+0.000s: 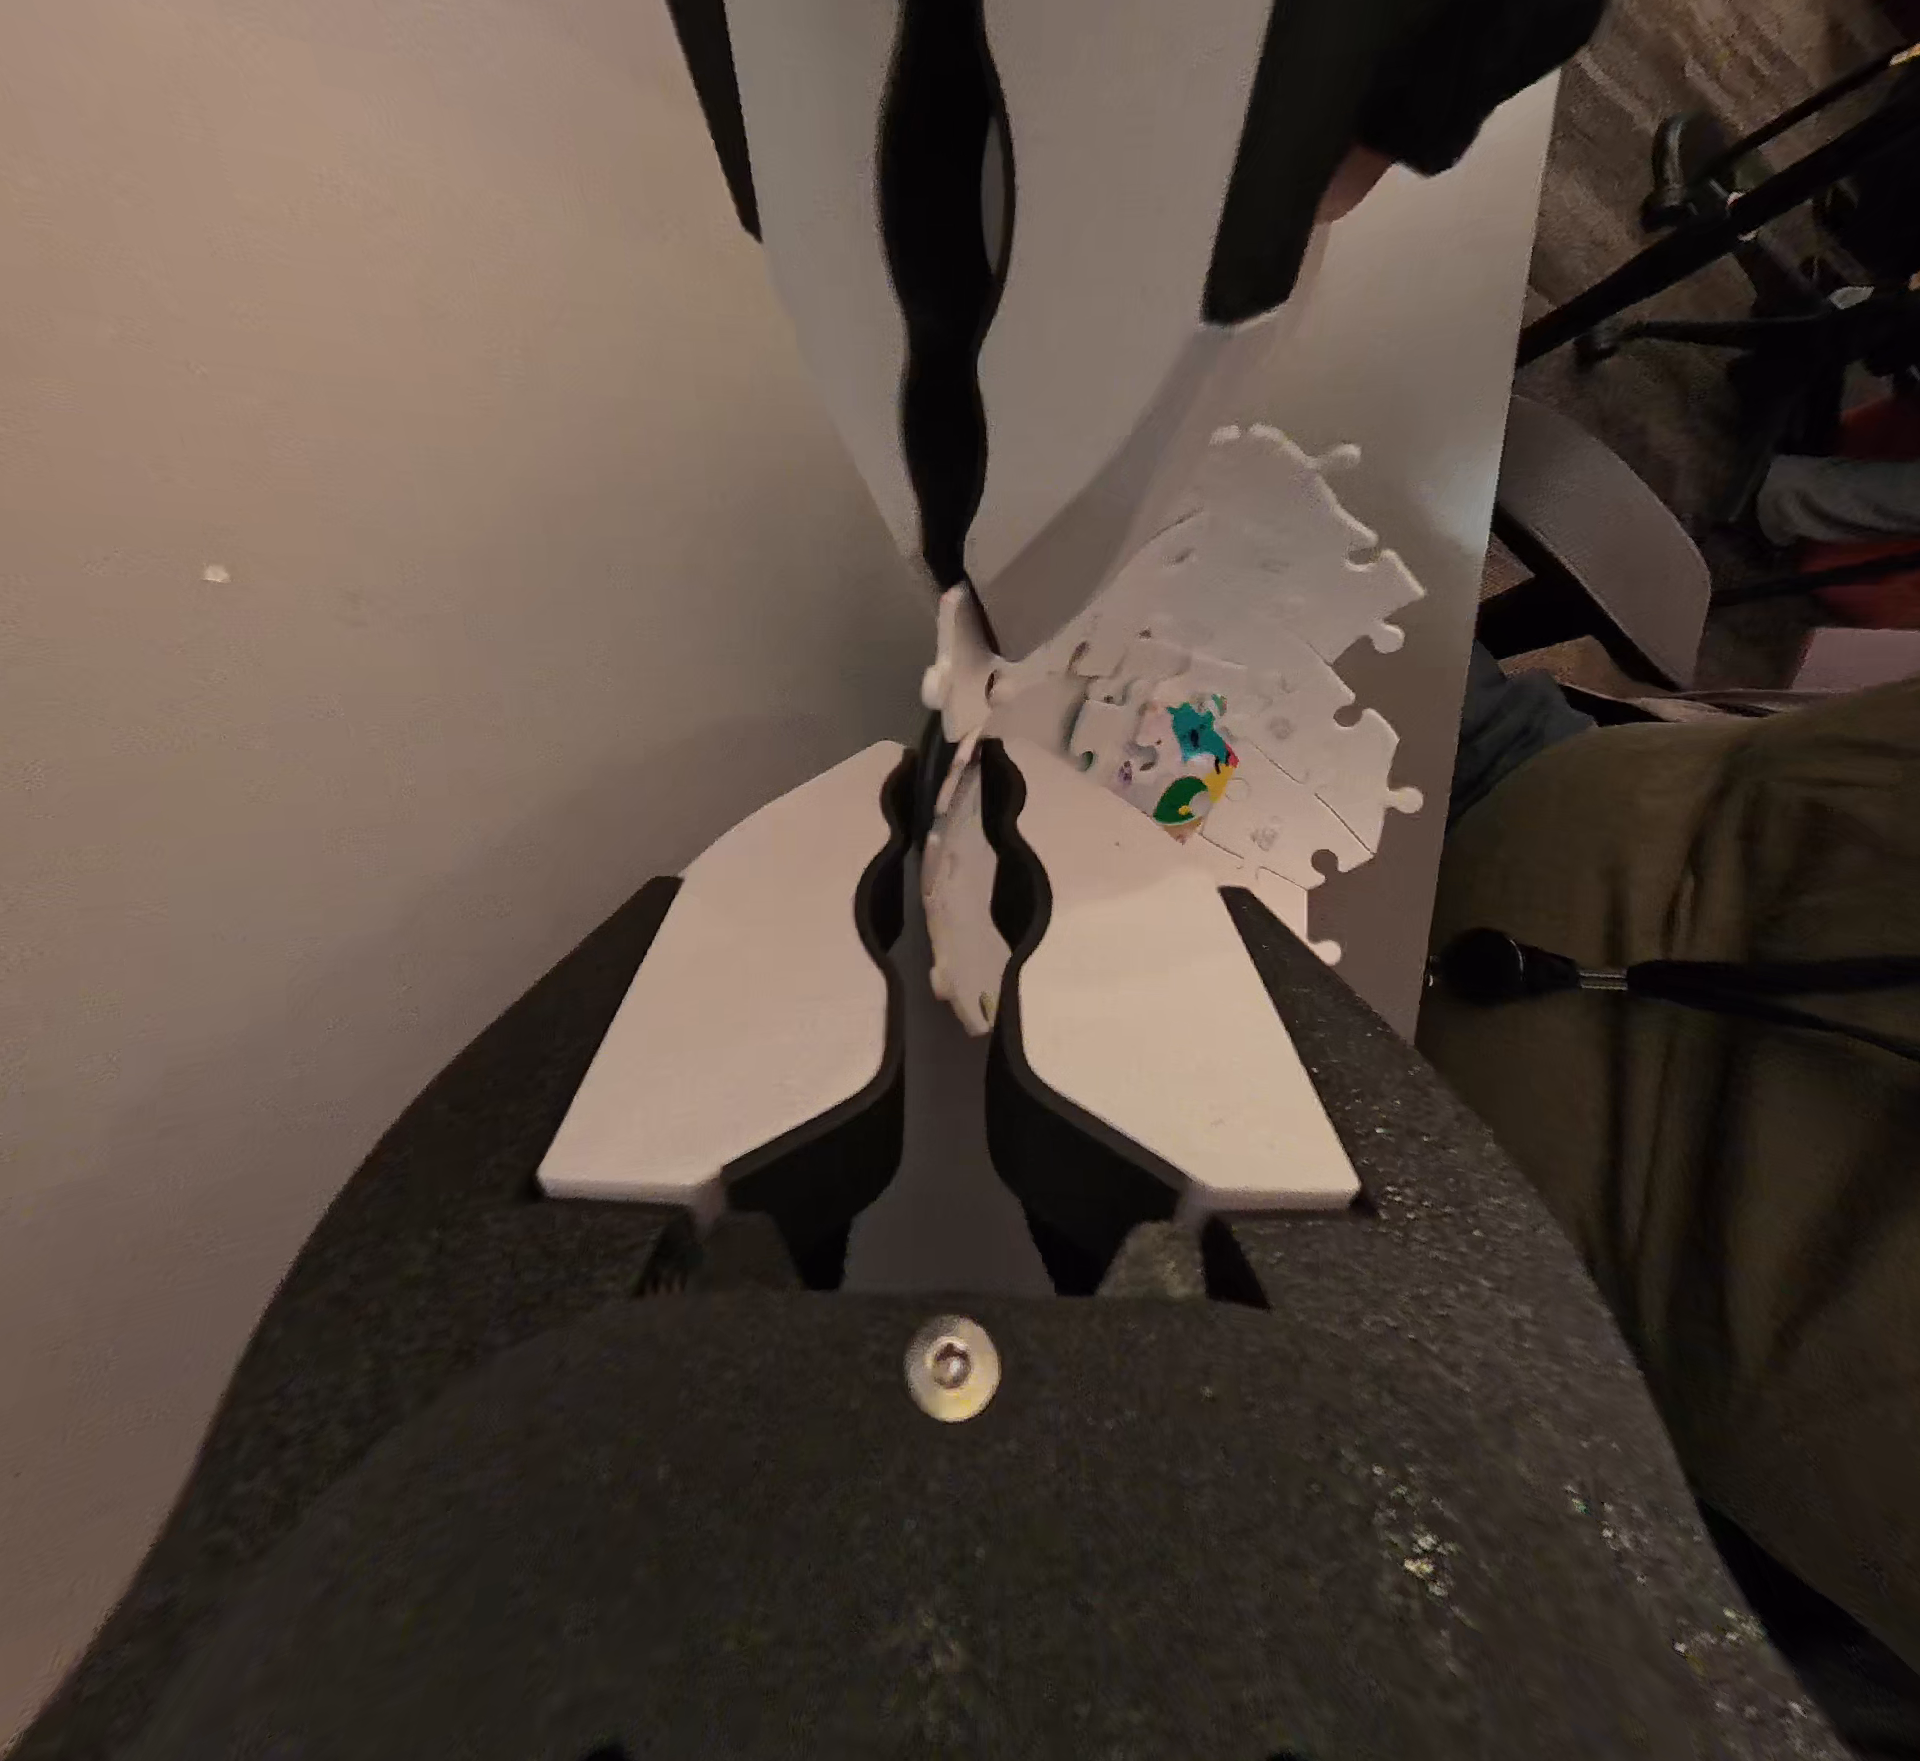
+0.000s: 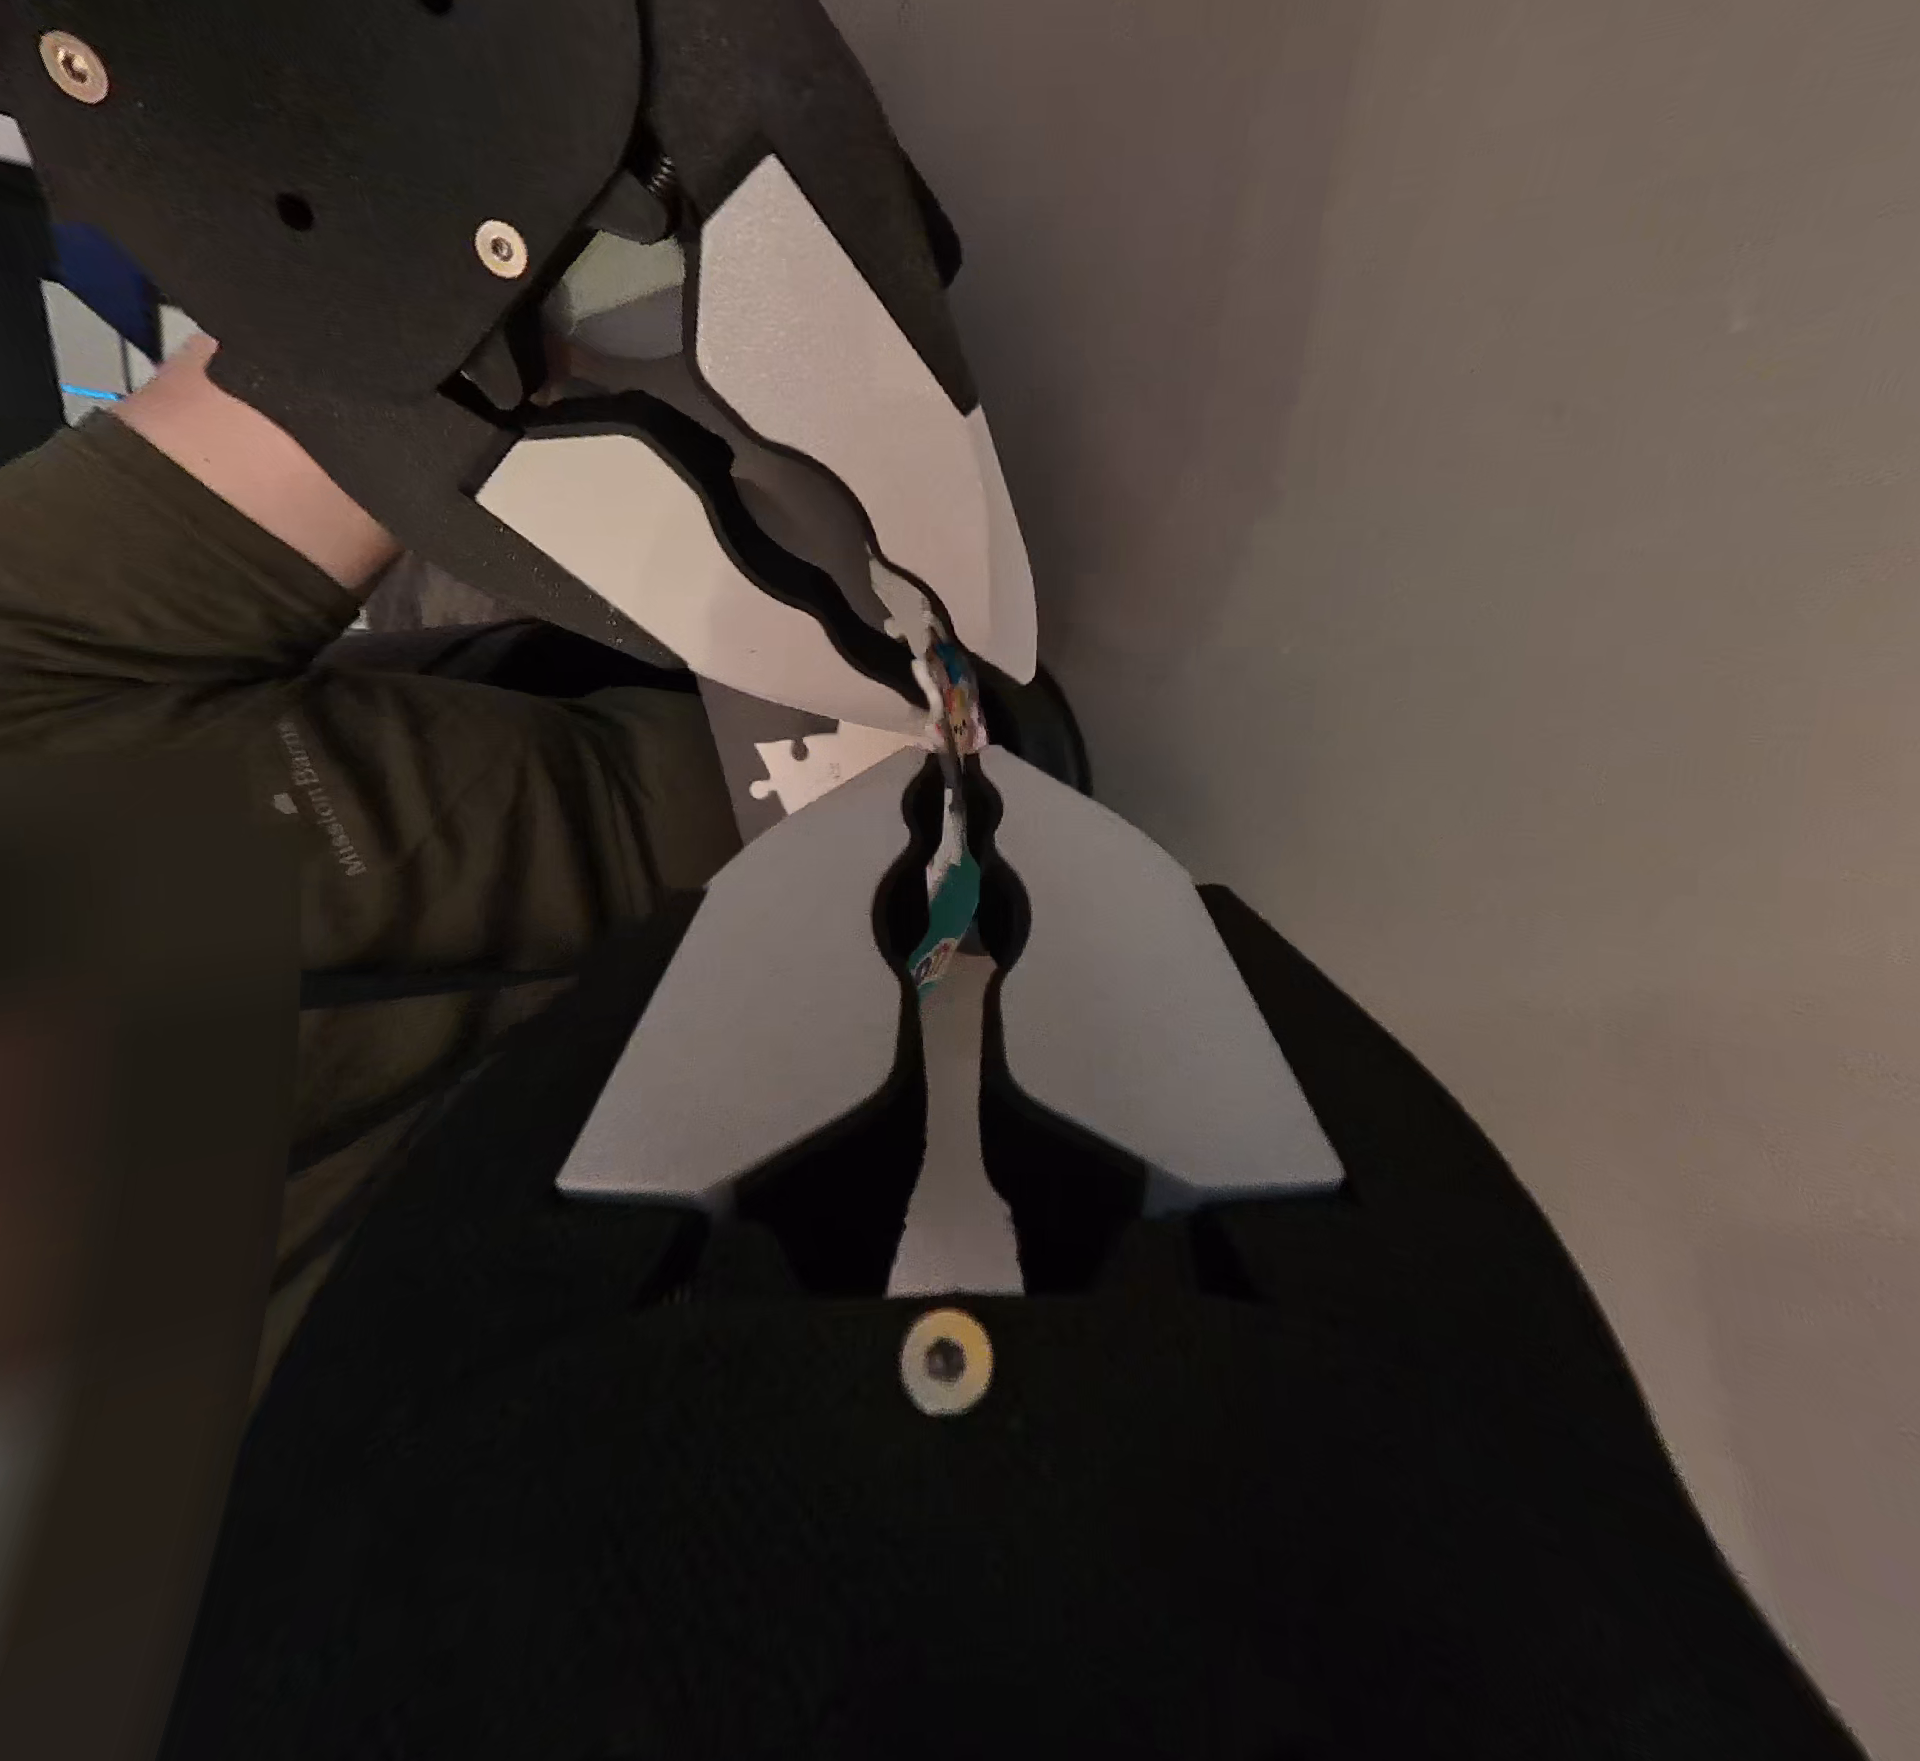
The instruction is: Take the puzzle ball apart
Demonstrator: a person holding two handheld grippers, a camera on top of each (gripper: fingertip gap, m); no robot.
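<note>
Both grippers, left gripper (image 1: 951,776) and right gripper (image 2: 951,781), have jaws clamped on puzzle pieces (image 1: 961,901); only the left wrist view shows the white curved shell section (image 1: 1268,631) right of them.

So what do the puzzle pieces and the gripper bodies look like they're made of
Puzzle pieces: probably thin rigid plastic, possibly stiff card; matte white backs, printed colour on the other face, and the joined sheet holds a curve. Left gripper and right gripper: bodies look like black 3D-printed plastic with a grainy matte surface, smooth white plates on the fingers, and shiny metal screws.
</note>
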